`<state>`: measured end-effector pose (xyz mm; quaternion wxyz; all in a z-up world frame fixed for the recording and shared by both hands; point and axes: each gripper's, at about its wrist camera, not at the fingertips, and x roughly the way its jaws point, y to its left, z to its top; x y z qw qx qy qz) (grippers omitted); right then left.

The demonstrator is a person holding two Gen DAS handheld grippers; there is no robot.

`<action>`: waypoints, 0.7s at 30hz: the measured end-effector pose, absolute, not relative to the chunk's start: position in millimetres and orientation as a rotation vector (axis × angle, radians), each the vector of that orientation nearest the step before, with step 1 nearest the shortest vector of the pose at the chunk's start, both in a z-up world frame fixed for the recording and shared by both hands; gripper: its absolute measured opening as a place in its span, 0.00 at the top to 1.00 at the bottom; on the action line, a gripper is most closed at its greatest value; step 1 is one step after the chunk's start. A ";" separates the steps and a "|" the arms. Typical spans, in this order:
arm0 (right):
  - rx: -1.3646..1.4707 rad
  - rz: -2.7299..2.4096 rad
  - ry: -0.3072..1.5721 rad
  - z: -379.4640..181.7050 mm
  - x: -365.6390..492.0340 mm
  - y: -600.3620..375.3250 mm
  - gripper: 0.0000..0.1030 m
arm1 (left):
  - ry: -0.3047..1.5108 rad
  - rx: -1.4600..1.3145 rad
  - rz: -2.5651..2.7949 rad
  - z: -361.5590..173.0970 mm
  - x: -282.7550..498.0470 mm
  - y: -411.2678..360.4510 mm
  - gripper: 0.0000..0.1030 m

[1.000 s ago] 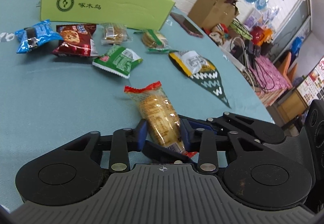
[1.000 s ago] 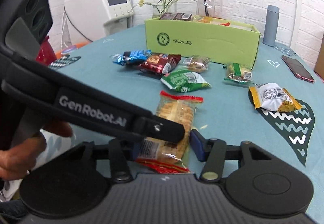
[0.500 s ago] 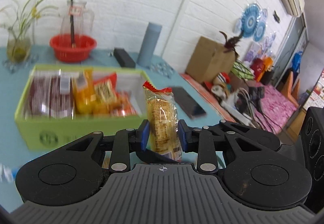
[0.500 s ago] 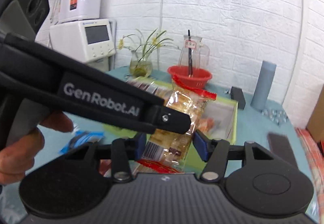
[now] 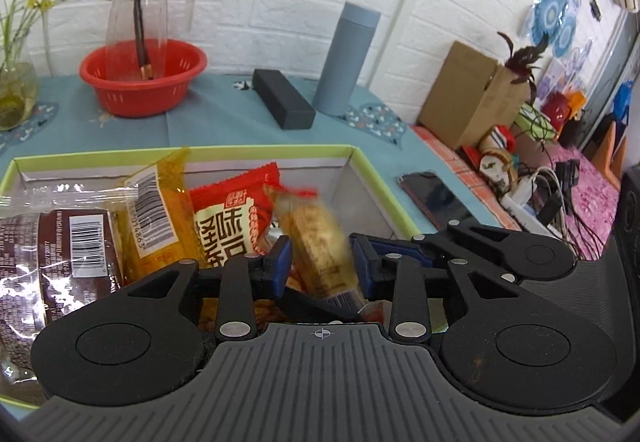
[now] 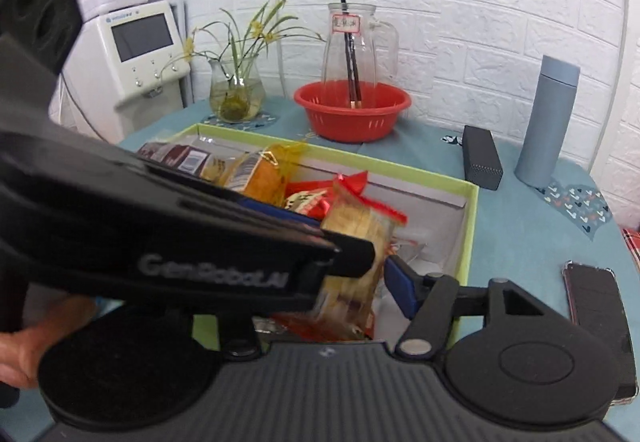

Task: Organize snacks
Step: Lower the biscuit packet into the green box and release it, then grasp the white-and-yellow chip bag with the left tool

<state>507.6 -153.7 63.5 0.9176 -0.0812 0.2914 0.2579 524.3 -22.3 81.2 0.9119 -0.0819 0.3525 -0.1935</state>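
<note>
both claws hang over the green snack box [image 5: 376, 178], the left gripper [image 5: 320, 262] and right gripper [image 6: 356, 274] just spreading apart off the blurred cracker packet [image 5: 316, 242] between them, so it ought to drop clear beside the red packet [image 5: 228, 218] before they lift away.

1. The right gripper [image 6: 352, 284] hangs over the green box [image 6: 469, 230]; its jaws have just been opening.
2. A blurred cracker packet [image 6: 356, 242] stands between them, clear of the blue right pad [image 6: 402, 292].
3. The left gripper [image 6: 356, 254] crosses in front, reaching the packet.
4. A red basket [image 6: 352, 114] holds a glass jug [image 6: 360, 42] behind the box.
</note>
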 end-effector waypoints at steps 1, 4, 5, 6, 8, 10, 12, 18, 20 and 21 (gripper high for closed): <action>-0.168 0.524 0.590 65.5 504.5 -154.4 0.25 | 0.719 -0.173 -0.400 85.3 520.2 -21.5 0.75; -0.148 0.527 0.546 83.4 481.2 -165.9 0.14 | 0.669 -0.204 -0.410 105.8 499.9 -13.5 0.67; -0.155 0.514 0.515 90.1 468.8 -171.0 0.12 | 0.648 -0.209 -0.417 113.5 489.4 -10.9 0.65; -0.166 0.508 0.480 95.5 454.4 -177.3 0.09 | 0.625 -0.213 -0.423 120.7 476.1 -8.8 0.63; -0.177 0.482 0.452 101.3 425.4 -191.5 0.09 | 0.587 -0.213 -0.432 129.6 448.3 -6.4 0.49; -0.168 0.464 0.462 95.4 399.1 -208.1 0.09 | 0.580 -0.215 -0.445 129.3 422.7 -7.3 0.48; -0.155 0.436 0.507 79.5 376.1 -222.2 0.09 | 0.612 -0.222 -0.474 119.1 402.7 -12.8 0.48; -0.101 0.335 0.650 26.9 336.4 -265.3 0.09 | 0.817 -0.206 -0.554 61.7 374.3 -55.0 0.56; -0.054 0.323 0.677 18.6 328.2 -277.7 0.09 | 0.838 -0.203 -0.582 58.1 376.6 -71.4 0.59; -0.030 0.318 0.680 16.4 323.7 -281.2 0.09 | 0.829 -0.190 -0.600 60.1 379.9 -79.1 0.59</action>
